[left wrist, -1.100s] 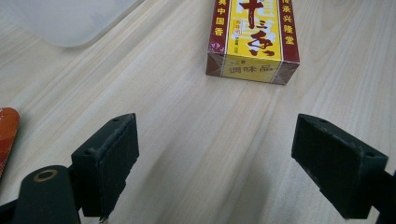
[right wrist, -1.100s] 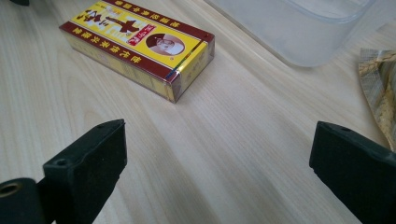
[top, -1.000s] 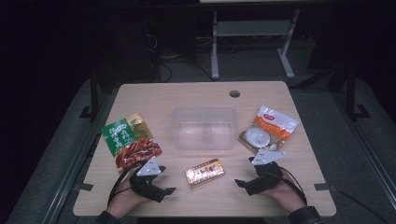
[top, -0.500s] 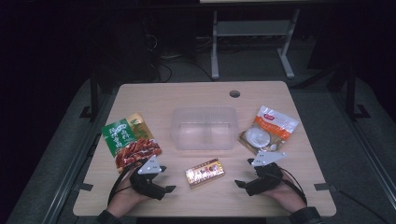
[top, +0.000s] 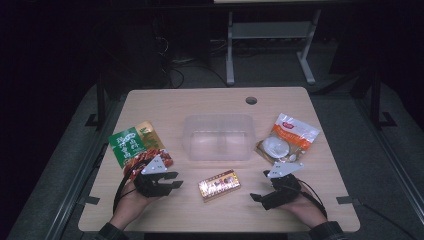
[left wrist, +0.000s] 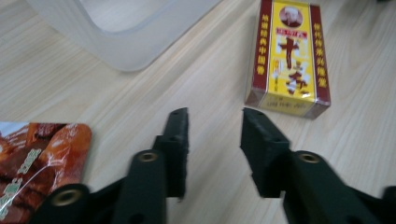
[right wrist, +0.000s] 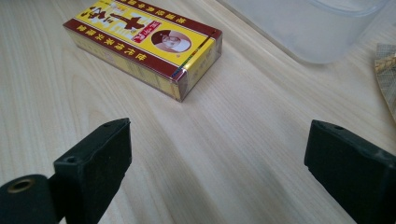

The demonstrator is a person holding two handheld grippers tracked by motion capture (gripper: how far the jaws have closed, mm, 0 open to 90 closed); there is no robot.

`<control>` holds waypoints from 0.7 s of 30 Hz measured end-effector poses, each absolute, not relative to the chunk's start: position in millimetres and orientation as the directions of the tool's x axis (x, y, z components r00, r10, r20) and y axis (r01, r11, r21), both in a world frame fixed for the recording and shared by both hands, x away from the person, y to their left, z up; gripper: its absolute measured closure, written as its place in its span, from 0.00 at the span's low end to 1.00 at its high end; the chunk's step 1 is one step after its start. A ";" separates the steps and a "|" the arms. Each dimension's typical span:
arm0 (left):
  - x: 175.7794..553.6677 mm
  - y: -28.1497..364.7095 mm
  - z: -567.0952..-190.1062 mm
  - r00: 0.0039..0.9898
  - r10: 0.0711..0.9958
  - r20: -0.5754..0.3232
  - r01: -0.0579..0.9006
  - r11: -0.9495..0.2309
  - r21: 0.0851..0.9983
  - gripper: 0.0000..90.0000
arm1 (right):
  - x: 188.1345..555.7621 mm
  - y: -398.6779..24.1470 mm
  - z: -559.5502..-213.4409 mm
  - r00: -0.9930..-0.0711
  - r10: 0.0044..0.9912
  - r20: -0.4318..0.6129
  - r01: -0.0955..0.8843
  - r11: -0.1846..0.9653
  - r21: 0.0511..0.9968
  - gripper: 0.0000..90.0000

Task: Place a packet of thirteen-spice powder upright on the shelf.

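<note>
A yellow and dark red box lies flat on the wooden table between my two grippers. My left gripper hovers to its left and points toward it. Its jaws have just been closing and stand a narrow gap apart, with only bare table between them. My right gripper rests to the right of the box, wide open and holding nothing. A hand grips each gripper at the table's near edge.
A clear plastic container stands at mid-table behind the box. A green packet and a red snack packet lie at the left. A white packet lies at the right.
The left gripper's jaws have drawn closer together and the gripper has shifted slightly up and away from the near edge. The right gripper and the box stay put.
</note>
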State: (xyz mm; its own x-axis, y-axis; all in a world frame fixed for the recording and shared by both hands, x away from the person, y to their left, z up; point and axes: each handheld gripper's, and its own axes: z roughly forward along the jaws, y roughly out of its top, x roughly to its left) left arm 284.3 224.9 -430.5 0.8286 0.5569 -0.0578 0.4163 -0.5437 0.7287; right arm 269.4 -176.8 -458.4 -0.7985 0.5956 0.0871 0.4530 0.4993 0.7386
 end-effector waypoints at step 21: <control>293.6 182.9 -430.1 0.895 0.435 -0.098 0.361 -0.576 0.733 0.73 | 270.4 -175.0 -459.7 -0.805 0.586 0.094 0.454 0.506 0.734 0.08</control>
